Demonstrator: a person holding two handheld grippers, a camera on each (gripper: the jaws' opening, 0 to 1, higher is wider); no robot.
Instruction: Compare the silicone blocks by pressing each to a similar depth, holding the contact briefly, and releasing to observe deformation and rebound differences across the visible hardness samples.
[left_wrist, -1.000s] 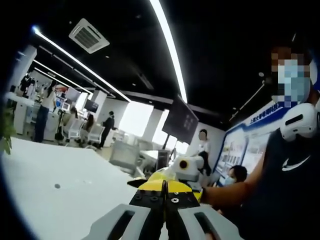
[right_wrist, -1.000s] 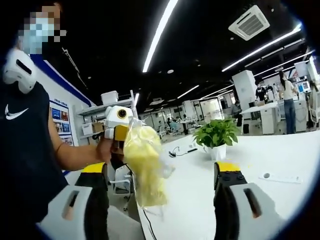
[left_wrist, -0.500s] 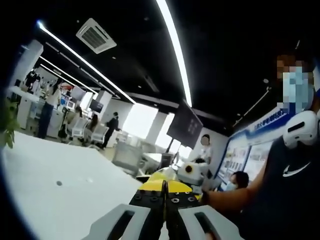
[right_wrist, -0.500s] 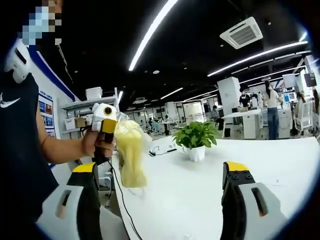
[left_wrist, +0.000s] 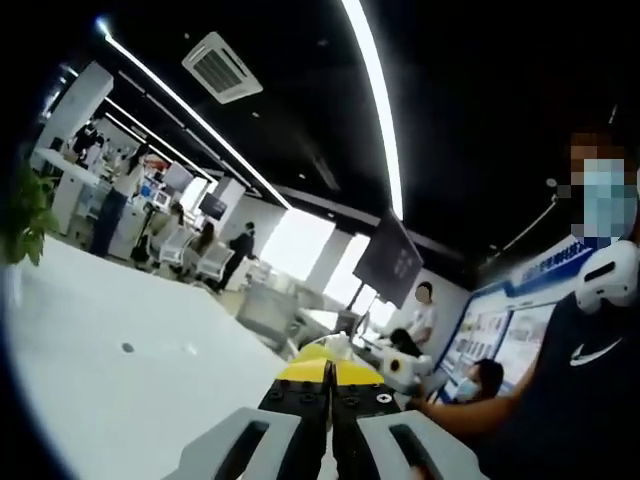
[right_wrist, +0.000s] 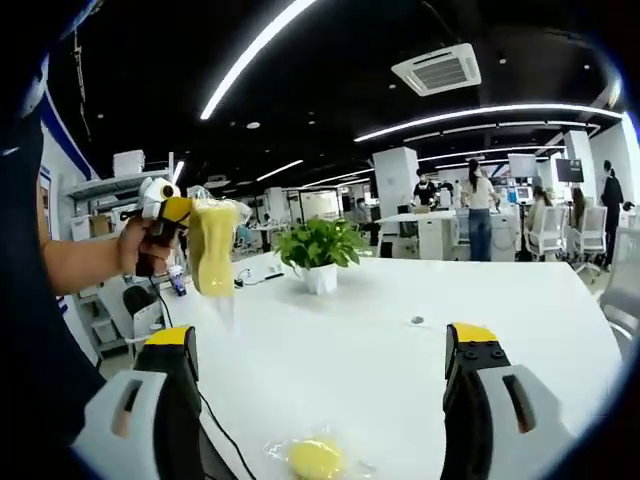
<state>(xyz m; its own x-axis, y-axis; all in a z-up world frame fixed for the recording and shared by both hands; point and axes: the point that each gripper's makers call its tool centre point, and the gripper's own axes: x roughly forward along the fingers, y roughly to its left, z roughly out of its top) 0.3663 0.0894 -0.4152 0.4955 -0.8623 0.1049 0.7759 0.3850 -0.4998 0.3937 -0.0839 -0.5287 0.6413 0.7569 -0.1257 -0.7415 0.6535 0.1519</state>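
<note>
My left gripper (left_wrist: 330, 373) is shut, its yellow-tipped jaws pressed together. In the right gripper view that left gripper (right_wrist: 172, 210) is held up at the left by a hand, above the table's far-left edge. A clear bag with a pale yellow silicone piece (right_wrist: 213, 258) hangs from its jaws. My right gripper (right_wrist: 320, 336) stands open over the white table (right_wrist: 380, 340), nothing between its jaws. A second yellow silicone block in clear wrap (right_wrist: 315, 458) lies on the table just below and between them. In the left gripper view the right gripper (left_wrist: 402, 368) sits low at right.
A potted plant (right_wrist: 318, 252) stands mid-table behind the bag, with a small round cable port (right_wrist: 417, 321) to its right. A black cable (right_wrist: 215, 425) runs along the table's left edge. The person holding the grippers (left_wrist: 585, 360) stands close by. Desks, chairs and people fill the background.
Both views have swung. In the right gripper view the left gripper and its bag now sit farther off and higher left, and the wrapped yellow block on the table has come into view.
</note>
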